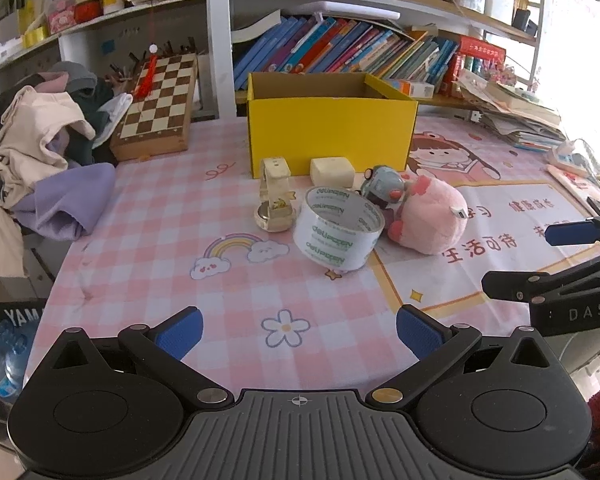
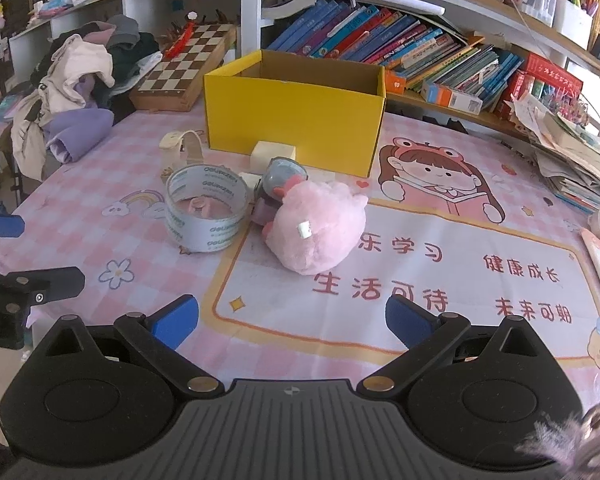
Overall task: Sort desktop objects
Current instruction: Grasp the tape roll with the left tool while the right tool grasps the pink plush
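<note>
Centrally, clear printed tape roll [image 1: 338, 228], fluffy pink plush [image 1: 430, 220]

Your left gripper [image 1: 299, 334] and right gripper [image 2: 292, 320] look alike: matte black bodies with ribbed centres, round side discs, triangular cut-outs, silver and brass pivot screws, and blue ribbed fingertips [image 1: 180, 334]. White lettering "DAS" marks the right one's side.

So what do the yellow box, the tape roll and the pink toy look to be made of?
Yellow box: likely cardboard, matte, with a brown inner face and folded edges. Tape roll: clear glossy plastic tape, the tablecloth showing through it. Pink plush toy: fuzzy fabric, soft pile, with a small sewn tag.
</note>
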Demonstrator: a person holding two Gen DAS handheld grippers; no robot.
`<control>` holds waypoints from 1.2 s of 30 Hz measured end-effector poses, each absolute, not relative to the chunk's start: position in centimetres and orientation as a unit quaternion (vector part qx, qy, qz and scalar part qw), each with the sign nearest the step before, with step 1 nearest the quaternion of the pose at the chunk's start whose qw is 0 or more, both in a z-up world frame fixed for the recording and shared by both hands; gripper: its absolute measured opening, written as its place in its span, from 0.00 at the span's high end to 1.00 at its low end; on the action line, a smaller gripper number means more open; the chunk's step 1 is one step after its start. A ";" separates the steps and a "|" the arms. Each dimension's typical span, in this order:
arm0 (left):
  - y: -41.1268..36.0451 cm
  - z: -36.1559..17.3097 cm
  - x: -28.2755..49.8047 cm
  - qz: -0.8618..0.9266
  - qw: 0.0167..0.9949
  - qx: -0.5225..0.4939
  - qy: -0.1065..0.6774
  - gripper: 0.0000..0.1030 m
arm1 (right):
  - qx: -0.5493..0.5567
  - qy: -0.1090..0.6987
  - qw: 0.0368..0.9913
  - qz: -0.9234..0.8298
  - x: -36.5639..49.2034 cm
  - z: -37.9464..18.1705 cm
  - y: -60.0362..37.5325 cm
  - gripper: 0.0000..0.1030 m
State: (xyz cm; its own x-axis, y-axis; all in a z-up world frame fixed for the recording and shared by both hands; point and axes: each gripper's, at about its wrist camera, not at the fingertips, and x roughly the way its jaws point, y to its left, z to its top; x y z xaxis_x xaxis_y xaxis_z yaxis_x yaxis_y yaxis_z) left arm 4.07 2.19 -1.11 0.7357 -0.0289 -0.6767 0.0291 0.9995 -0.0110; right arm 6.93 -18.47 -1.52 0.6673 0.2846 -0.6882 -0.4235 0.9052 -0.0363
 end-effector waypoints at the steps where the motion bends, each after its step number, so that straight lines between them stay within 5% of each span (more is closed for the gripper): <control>1: 2.1 -1.1 4.3 -0.015 0.931 0.000 0.364 0.00 | -0.097 0.359 0.907 0.196 7.3 -1.5 -18.5 0.01; 30: -1.9 -3.9 13.8 0.003 0.917 0.063 0.394 0.00 | -0.096 0.444 0.852 0.261 20.4 -4.3 -19.1 0.01; 36: -2.5 -4.8 15.0 0.005 0.908 0.074 0.411 0.07 | -0.086 0.465 0.836 0.278 22.2 -5.3 -18.7 0.02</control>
State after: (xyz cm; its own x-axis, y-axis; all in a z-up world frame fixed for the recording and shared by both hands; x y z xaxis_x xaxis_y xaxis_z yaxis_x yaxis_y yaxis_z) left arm 14.96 -2.46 -4.81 0.6613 0.0700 -0.7468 0.0526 0.9889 0.1392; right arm 22.18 -18.72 -5.28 0.4135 0.3853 -0.8250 -0.5445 0.8308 0.1151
